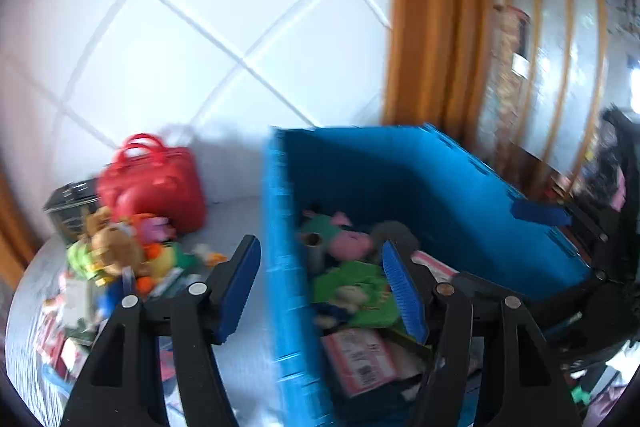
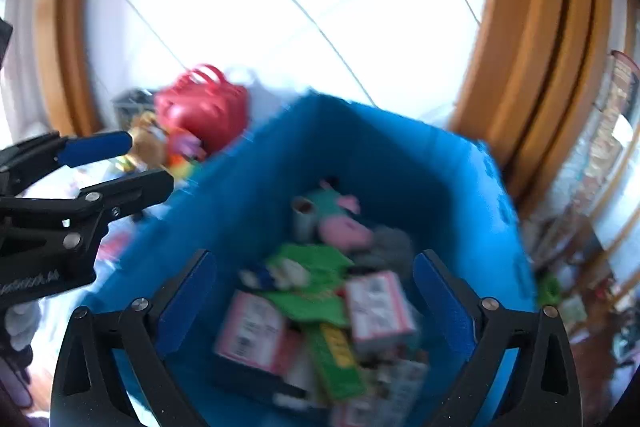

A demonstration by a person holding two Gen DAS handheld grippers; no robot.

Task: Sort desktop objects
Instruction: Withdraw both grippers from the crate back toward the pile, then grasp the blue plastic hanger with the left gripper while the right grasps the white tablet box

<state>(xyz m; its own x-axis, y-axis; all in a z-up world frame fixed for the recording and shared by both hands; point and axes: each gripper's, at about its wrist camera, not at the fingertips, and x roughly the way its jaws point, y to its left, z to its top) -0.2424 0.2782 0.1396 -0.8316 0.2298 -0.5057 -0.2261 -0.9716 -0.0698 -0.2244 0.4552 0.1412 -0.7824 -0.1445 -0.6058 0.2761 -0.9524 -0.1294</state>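
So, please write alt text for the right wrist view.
The open, empty right claw hovers above a blue crate holding pink boxes, green packets and a pink plush. The left claw enters at left, near a red bag and toys outside the crate.

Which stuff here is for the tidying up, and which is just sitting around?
For the tidying: blue bin, pink plush and pink boxes inside it, toy pile, red bag.

Just around: wooden door frame, white tiled wall.

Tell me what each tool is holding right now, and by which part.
Nothing is held. The left tool and the right tool both stand open and empty, over the blue crate of toys and boxes.
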